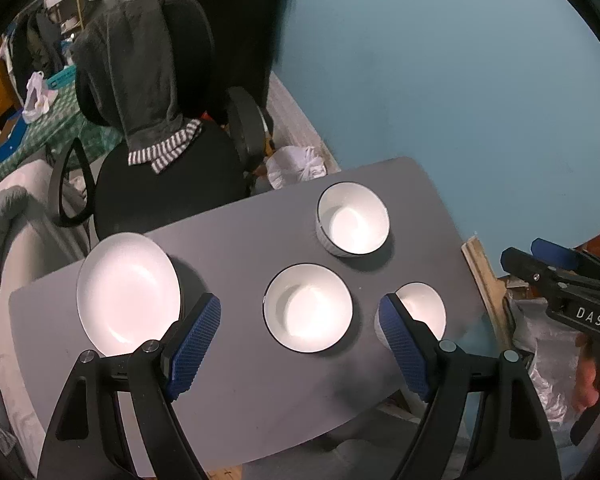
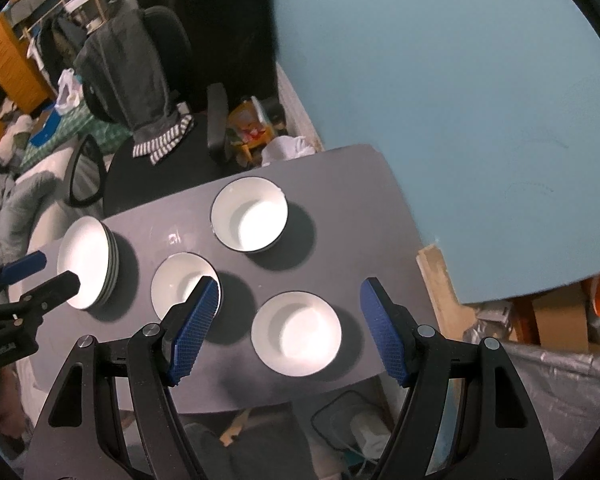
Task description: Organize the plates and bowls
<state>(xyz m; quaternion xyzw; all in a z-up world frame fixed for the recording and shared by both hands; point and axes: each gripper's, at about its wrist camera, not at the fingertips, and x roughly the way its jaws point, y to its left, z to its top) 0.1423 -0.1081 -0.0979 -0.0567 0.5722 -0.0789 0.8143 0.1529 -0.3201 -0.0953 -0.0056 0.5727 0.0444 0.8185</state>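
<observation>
Both grippers hover above the grey table [image 1: 236, 248], jaws spread wide and holding nothing. Under the left gripper [image 1: 300, 340] sits the middle bowl [image 1: 308, 307], with the plate stack [image 1: 129, 293] at nine o'clock, the far bowl [image 1: 353, 224] at one o'clock. Below the right gripper [image 2: 290, 330] rests the near bowl [image 2: 296, 334].
</observation>
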